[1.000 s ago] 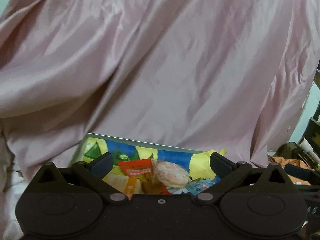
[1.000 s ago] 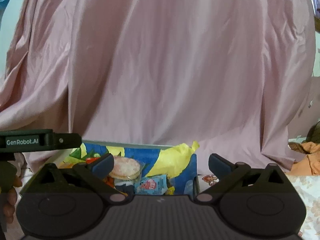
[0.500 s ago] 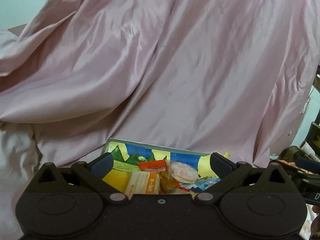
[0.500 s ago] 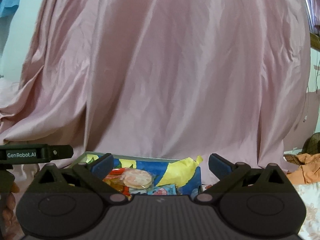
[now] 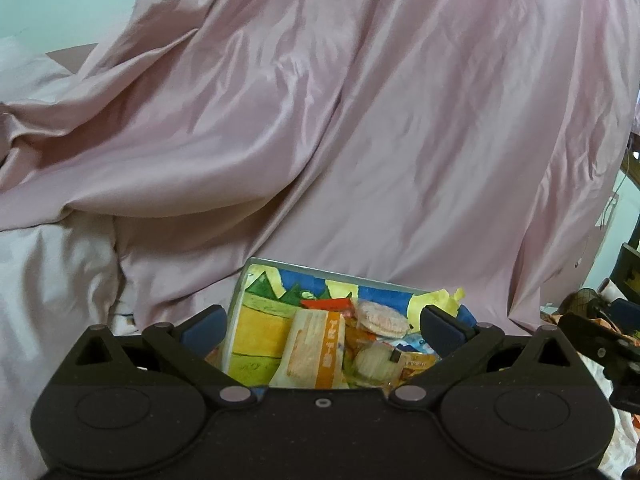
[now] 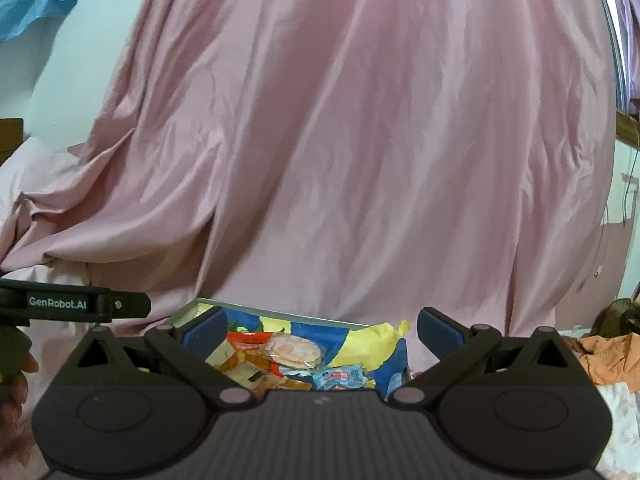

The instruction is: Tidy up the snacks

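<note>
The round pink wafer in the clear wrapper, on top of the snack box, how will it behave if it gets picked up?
The round pink wafer looks thin and airy, so it is probably very light and apt to crack under a hard squeeze. Its clear glossy wrapper may slip. It lies loose on other packets in the colourful box, so a push would likely slide it.
</note>
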### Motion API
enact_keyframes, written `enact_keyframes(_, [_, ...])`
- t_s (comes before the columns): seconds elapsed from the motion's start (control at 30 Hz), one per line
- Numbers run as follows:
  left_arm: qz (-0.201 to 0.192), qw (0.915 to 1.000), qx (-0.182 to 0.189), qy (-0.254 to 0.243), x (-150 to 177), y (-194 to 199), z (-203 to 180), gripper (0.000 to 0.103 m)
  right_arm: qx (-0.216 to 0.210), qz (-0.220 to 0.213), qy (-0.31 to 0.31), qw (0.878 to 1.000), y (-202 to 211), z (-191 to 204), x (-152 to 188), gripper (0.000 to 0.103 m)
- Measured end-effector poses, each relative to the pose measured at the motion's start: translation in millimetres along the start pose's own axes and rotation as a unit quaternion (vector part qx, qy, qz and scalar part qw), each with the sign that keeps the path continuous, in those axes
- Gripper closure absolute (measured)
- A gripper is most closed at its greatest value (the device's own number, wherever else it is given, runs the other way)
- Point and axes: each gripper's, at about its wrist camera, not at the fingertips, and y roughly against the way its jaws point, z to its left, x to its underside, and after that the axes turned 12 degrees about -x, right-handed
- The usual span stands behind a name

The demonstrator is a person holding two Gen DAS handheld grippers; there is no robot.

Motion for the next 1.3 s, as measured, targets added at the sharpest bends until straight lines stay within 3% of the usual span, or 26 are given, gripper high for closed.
enact_keyframes(0.83, [-0.02,0.9998,-0.002,-0.008,49,59,36,0.001,0.011,-0.009,-0.008,1.0,48,36,8,0.0])
enact_keyframes(1.3, [-0.028,0.9993,0.004,-0.022,82,83,47,0.001,0.052,-0.048,-0.005,0.998,80,37,49,0.0])
